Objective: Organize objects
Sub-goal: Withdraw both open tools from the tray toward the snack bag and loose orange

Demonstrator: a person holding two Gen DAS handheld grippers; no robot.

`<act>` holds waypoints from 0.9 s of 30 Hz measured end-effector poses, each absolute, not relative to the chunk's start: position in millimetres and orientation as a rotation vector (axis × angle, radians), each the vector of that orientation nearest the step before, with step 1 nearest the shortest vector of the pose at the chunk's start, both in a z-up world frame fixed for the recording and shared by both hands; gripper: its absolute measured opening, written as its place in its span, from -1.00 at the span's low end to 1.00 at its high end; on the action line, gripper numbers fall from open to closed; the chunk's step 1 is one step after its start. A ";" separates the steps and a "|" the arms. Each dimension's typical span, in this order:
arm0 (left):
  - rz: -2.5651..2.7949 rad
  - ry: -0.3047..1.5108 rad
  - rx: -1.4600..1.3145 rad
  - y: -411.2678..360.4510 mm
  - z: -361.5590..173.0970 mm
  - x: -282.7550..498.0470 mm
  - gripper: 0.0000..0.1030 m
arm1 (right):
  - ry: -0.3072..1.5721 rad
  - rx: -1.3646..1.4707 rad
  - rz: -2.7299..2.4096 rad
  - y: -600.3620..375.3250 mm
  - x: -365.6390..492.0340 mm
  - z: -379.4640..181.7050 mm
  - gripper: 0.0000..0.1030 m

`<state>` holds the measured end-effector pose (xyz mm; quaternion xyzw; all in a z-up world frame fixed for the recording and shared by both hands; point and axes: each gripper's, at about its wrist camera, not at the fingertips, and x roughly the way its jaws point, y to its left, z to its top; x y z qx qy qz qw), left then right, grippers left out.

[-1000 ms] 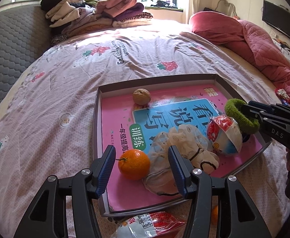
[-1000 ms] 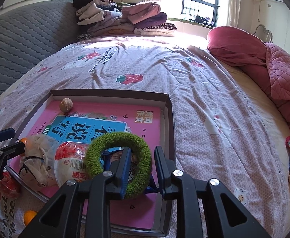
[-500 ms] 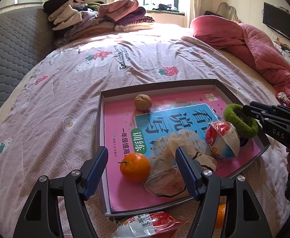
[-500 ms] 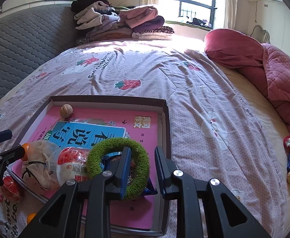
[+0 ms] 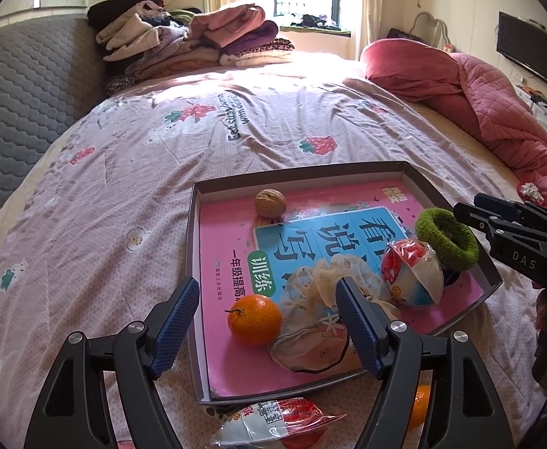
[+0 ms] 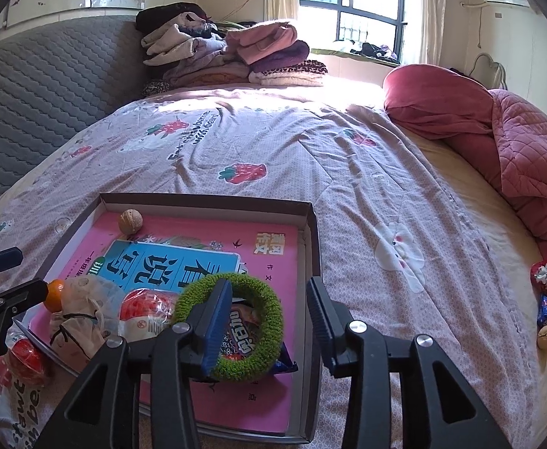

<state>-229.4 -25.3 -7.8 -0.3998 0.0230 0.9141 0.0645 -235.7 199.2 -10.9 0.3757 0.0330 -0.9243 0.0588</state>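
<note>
Right hand-held gripper (image 6: 269, 308) opening, green ring (image 6: 252, 327) around left finger

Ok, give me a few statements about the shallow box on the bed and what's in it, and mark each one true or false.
1. The brown walnut lies in the shallow cardboard box. True.
2. The round orange tangerine lies on the bedspread outside the box. False: it sits in the box, on the pink book cover.
3. The fuzzy green ring is in the box. True.
4. The left gripper grips the tangerine. False: its fingers stand apart, opening, touching nothing.
</note>
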 end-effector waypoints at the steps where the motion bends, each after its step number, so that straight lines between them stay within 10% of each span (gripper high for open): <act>1: 2.763 0.065 -1.202 -26.1 -6.1 -228.7 0.50 | 0.101 1.131 -2.805 199.0 -234.9 -9.4 -0.16; 27: 2.823 0.010 -1.090 -38.7 35.8 -194.5 0.51 | 0.061 0.913 -2.794 183.3 -194.4 41.5 -0.12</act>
